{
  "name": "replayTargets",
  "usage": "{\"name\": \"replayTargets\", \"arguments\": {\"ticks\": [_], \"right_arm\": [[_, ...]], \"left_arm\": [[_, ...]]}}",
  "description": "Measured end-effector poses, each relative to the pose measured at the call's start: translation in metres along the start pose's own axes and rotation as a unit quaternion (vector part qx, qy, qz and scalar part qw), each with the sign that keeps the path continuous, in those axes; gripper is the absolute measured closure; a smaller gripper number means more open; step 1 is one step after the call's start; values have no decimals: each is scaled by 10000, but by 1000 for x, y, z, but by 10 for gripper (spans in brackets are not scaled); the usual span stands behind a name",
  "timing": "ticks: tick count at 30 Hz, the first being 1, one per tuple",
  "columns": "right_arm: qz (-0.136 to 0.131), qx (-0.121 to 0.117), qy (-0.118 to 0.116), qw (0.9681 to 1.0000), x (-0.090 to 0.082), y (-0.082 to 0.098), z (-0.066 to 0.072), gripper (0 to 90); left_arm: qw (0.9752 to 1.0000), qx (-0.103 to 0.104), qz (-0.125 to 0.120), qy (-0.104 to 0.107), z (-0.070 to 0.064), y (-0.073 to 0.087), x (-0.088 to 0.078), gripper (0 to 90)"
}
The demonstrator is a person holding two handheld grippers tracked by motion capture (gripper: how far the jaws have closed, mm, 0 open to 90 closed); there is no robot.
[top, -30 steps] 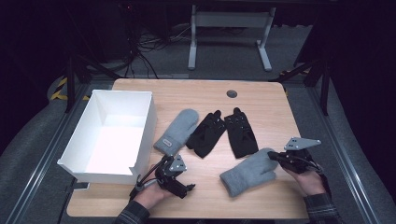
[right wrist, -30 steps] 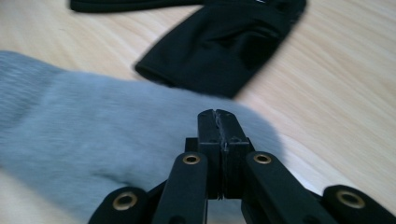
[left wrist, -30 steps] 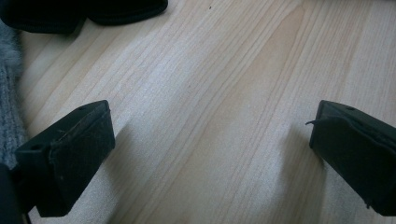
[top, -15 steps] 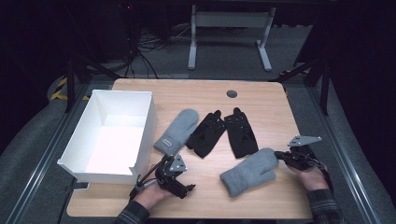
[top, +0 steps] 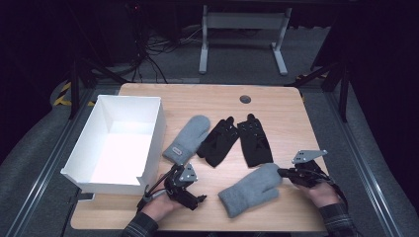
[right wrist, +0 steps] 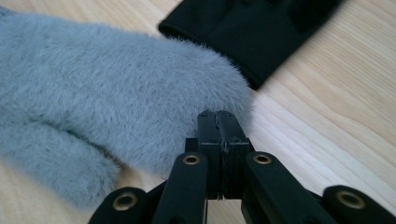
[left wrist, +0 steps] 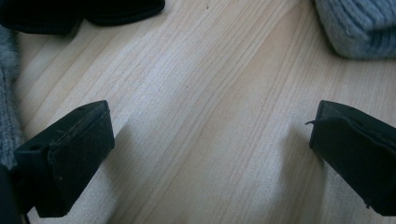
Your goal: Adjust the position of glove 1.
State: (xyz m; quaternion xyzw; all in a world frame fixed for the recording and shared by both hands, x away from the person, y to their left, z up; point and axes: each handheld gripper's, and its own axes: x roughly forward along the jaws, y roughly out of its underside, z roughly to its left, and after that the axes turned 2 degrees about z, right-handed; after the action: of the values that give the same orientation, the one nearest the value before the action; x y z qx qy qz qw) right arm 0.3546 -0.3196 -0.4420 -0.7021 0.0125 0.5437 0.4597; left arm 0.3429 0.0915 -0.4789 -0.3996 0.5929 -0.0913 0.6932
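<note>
A fluffy grey mitten lies flat near the table's front, right of centre. My right gripper is at its upper right tip. In the right gripper view the jaws are pressed together, my right gripper touching the fur at the edge of the grey mitten; I see nothing gripped between them. A second grey mitten lies beside two black gloves in the middle. My left gripper rests at the front left, open over bare wood.
A white open box stands on the table's left side, close behind the left hand. A dark round grommet sits near the far edge. Bare wood lies between the two hands and along the right edge.
The right gripper has slid right and down, from over the mitten's tip to its edge. The mitten's tip has settled slightly leftward. The left gripper has stayed put.
</note>
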Motion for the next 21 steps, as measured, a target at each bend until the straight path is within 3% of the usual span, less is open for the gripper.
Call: {"name": "replayTargets", "arguments": {"ticks": [3,7,11,15,21], "right_arm": [[-51,-87,-181,9998,3,-2,7,898],[-140,-144,-142,9997,1,-4,9,889],[-363,35,161,9992,-7,0,0,690],[-392,233,509,9977,-7,6,-9,495],[-436,508,711,9952,-6,13,-21,362]], "left_arm": [[10000,2,4,2,0,0,0,3],[10000,-13,21,8,0,-1,0,3],[9999,-57,79,-36,-1,-3,-2,48],[9996,-139,123,-203,-1,-8,-7,70],[9990,-249,138,-336,-2,-17,-12,134]]}}
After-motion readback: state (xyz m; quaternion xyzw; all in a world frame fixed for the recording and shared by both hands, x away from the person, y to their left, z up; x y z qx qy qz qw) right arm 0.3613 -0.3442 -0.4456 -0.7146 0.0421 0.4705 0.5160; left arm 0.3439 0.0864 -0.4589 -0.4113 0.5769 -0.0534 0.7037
